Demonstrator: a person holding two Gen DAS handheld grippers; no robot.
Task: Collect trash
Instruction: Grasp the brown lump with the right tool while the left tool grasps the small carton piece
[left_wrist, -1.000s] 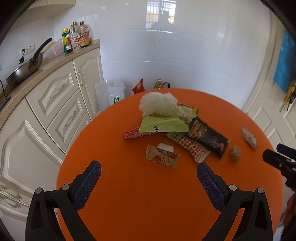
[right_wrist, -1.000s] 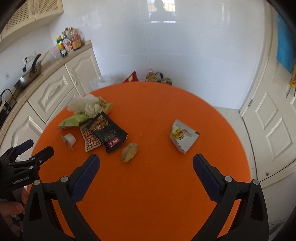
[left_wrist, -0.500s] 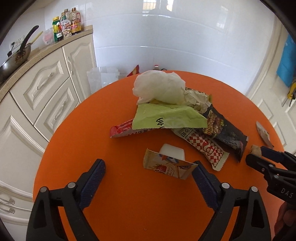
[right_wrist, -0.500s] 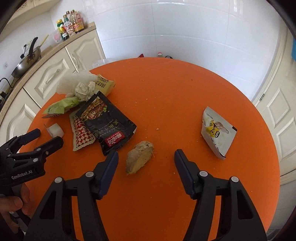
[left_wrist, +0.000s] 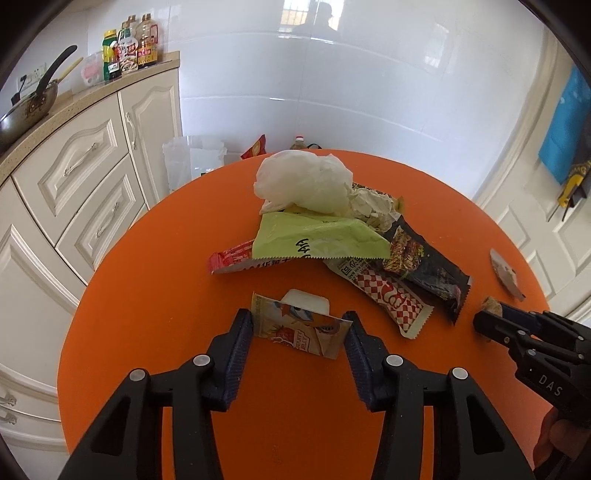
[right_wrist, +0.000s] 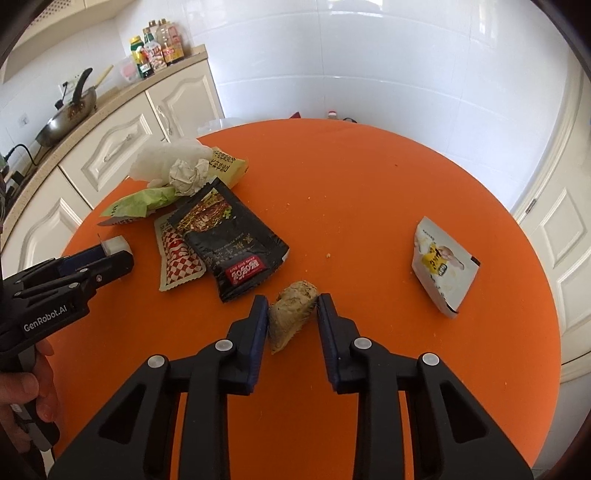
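On the round orange table (left_wrist: 155, 280) a small printed wrapper with a white cup (left_wrist: 295, 326) lies between the pads of my left gripper (left_wrist: 299, 318). Its jaws are closing and the pads just reach the wrapper's ends without creasing it. My right gripper (right_wrist: 291, 302) is closing on a brown fibrous lump (right_wrist: 291, 314), and its pads touch both sides. Beyond lies a pile: a white plastic bag (left_wrist: 306, 181), a green wrapper (left_wrist: 317, 240), a checkered wrapper (left_wrist: 388, 295) and a black packet (right_wrist: 229, 240). A white and yellow packet (right_wrist: 441, 262) lies apart on the right.
Cream cabinets (left_wrist: 85, 177) run along the left. Their counter holds a pan (left_wrist: 26, 110) and bottles (left_wrist: 129, 44). A clear bag (left_wrist: 192, 158) stands on the floor behind the table. A white door (right_wrist: 561, 240) is on the right. A hand (right_wrist: 22, 402) holds the left gripper.
Both grippers came down toward the table and their jaws narrowed. The left moved forward to straddle the small wrapper. The right closed in around the brown lump.
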